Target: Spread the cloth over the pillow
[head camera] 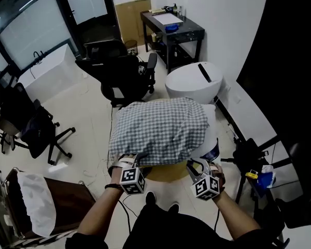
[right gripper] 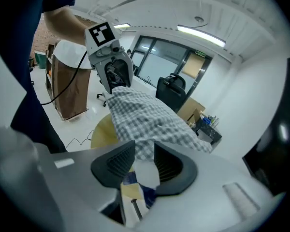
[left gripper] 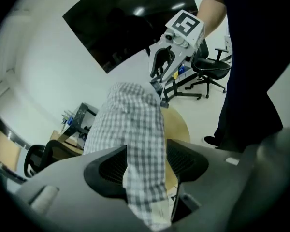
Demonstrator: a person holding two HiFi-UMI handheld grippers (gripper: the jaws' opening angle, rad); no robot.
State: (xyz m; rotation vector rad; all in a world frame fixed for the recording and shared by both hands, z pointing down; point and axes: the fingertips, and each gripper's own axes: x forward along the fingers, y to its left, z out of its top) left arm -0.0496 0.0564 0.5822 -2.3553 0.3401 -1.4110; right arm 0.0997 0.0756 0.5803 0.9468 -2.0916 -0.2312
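Observation:
A grey-and-white checked cloth (head camera: pixel 160 126) lies draped over a white pillow (head camera: pixel 212 131) on a small round wooden table (head camera: pixel 166 173). My left gripper (head camera: pixel 125 161) is at the cloth's near left edge. In the left gripper view its jaws (left gripper: pixel 145 166) stand wide apart, with a hanging fold of cloth (left gripper: pixel 135 129) between them. My right gripper (head camera: pixel 197 166) is at the near right corner. Its jaws (right gripper: pixel 145 161) are parted around the cloth's edge (right gripper: pixel 145 117) and a bit of the white pillow (right gripper: pixel 147 174). Each gripper shows in the other's view.
A black office chair (head camera: pixel 122 71) and a white round stool (head camera: pixel 194 79) stand just beyond the table. A black desk (head camera: pixel 171 30) is at the back. A black stand (head camera: pixel 249 160) is close on the right. A brown bin with a white bag (head camera: pixel 36 201) is near left.

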